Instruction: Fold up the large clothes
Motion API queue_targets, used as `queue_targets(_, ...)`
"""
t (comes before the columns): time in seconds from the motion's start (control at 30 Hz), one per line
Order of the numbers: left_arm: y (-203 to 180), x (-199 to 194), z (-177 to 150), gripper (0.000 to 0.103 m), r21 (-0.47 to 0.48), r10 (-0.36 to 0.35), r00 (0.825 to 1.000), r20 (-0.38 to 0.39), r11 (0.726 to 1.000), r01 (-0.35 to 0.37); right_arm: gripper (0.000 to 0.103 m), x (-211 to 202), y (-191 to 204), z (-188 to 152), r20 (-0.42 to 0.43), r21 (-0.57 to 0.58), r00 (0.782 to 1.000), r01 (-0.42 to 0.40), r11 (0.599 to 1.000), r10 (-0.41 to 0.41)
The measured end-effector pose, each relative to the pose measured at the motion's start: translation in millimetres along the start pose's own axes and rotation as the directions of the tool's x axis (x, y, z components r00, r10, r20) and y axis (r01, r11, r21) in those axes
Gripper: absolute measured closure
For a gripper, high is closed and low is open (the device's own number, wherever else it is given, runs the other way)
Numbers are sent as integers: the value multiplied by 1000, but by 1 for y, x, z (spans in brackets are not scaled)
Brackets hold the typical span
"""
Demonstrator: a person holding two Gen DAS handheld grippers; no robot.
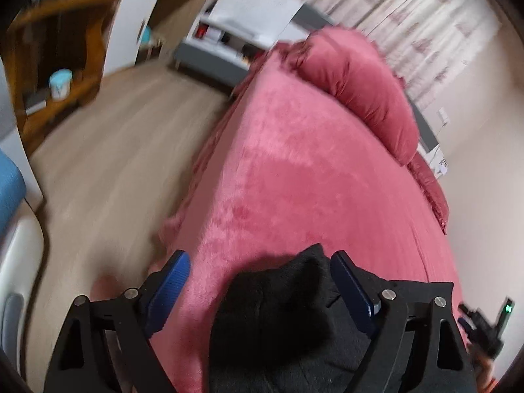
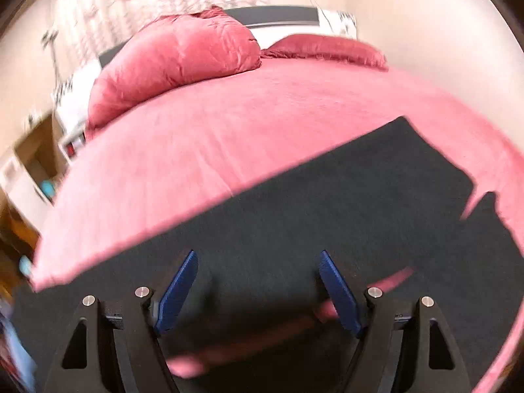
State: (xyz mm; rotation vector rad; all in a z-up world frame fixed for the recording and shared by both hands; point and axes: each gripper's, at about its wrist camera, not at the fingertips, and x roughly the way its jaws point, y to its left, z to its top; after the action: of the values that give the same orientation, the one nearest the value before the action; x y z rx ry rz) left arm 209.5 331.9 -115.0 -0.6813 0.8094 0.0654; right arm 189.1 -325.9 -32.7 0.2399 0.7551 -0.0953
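Both our grippers are spread wide and gripping nothing. The left gripper hangs over the near corner of the pink bed cover, and a bunched-up end of the dark garment pokes up between its blue pads; whether the cloth touches the right-hand pad we can't tell, it's too blurry. The right gripper hovers above the same dark garment, which lies mostly flat on the bed cover, running ahead and off to the right of the fingers. Two pink pillows sit well ahead of both tools.
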Motion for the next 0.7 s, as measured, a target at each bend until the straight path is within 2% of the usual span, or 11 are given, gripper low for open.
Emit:
queue_targets(0.1, -9, 12, -5, 16, 8, 11, 999, -44, 1000, -11, 25, 23, 4, 42, -34, 101, 999, -1, 995, 4)
queue_targets(0.17, -15, 15, -14, 22, 48, 14, 998, -66, 999, -11, 25, 54, 13, 64, -132, 107, 991, 20, 994, -6)
queue_targets(0.2, -20, 16, -19, 45, 76, 3, 997, -75, 997, 2, 25, 72, 20, 68, -207, 95, 978, 49, 994, -29)
queue_targets(0.23, -30, 17, -23, 59, 125, -10, 996, -84, 992, 20, 25, 91, 25, 72, -271, 82, 961, 75, 994, -50)
queue_targets(0.3, -46, 14, -30, 61, 222, 44, 997, -58, 975, -30, 26, 123, 30, 72, -377, 78, 920, 143, 987, -104)
queue_targets(0.4, -60, 3, -41, 64, 316, 42, 999, -29, 948, -31, 27, 154, 33, 66, -457, 55, 876, 201, 978, -155)
queue_targets(0.43, -61, -3, -42, 65, 323, 39, 999, -17, 946, -32, 36, 150, 36, 64, -419, 31, 893, 197, 980, -166)
queue_targets(0.47, -60, -11, -44, 65, 321, 32, 999, -2, 947, -30, 68, 146, 39, 62, -404, 15, 902, 175, 985, -154)
queue_targets(0.53, -56, -26, -45, 66, 308, 9, 999, 34, 951, -19, 94, 128, 41, 57, -387, -1, 917, 109, 994, -101)
queue_targets(0.6, -54, -42, -50, 66, 306, -28, 997, 65, 952, 6, 96, 99, 25, 52, -356, 58, 934, 58, 997, -34)
queue_targets(0.7, -55, -62, -57, 67, 316, -61, 993, 97, 948, 27, 96, 64, -13, 36, -341, 179, 937, -16, 984, 77)
